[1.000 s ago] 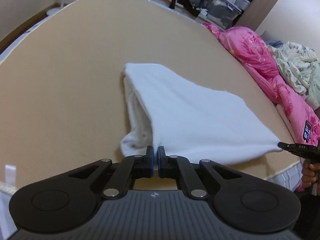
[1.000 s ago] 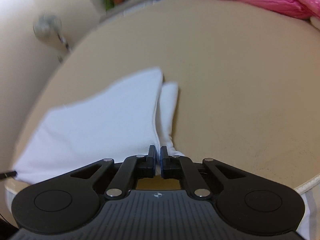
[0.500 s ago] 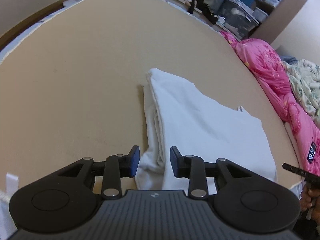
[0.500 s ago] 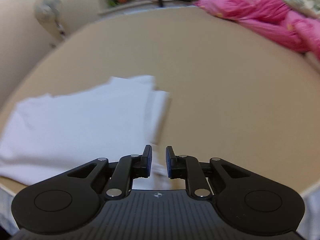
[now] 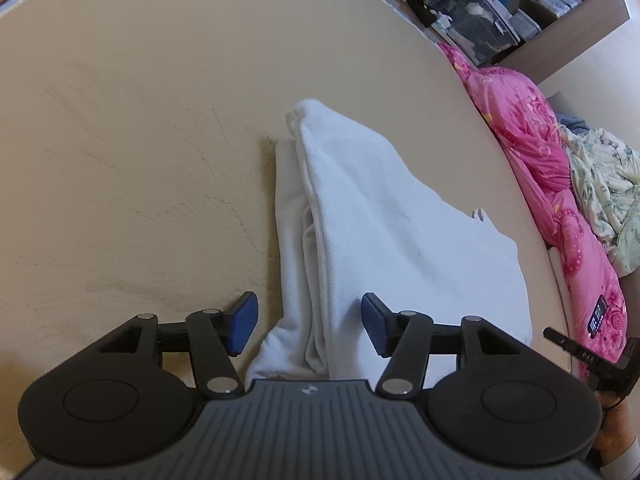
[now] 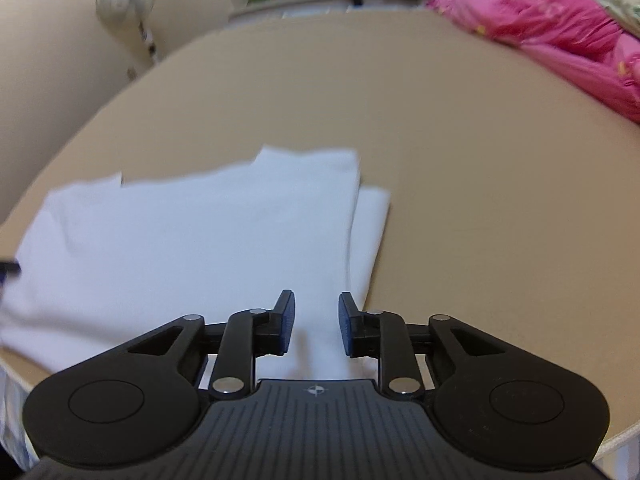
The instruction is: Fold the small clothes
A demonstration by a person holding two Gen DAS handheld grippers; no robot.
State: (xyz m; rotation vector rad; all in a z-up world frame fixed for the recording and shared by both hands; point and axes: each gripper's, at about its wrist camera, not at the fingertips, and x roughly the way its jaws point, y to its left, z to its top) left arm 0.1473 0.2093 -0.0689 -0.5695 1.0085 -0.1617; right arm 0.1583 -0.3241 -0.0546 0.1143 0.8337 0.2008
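Both corners of the white cloth (image 5: 384, 240) have been let go since a second ago, and it now lies folded on the tan tabletop (image 5: 140, 160) near its front edge. Left hand-held gripper (image 5: 308, 326) has its jaws opening, the cloth's near end below the gap, pads apparently clear of it. Right hand-held gripper (image 6: 316, 326) is also opening over the cloth's right edge, gripping nothing. Pink bedding (image 5: 540, 152) lies beyond the tabletop.

Soft indoor light, fisheye warp, R-view blur
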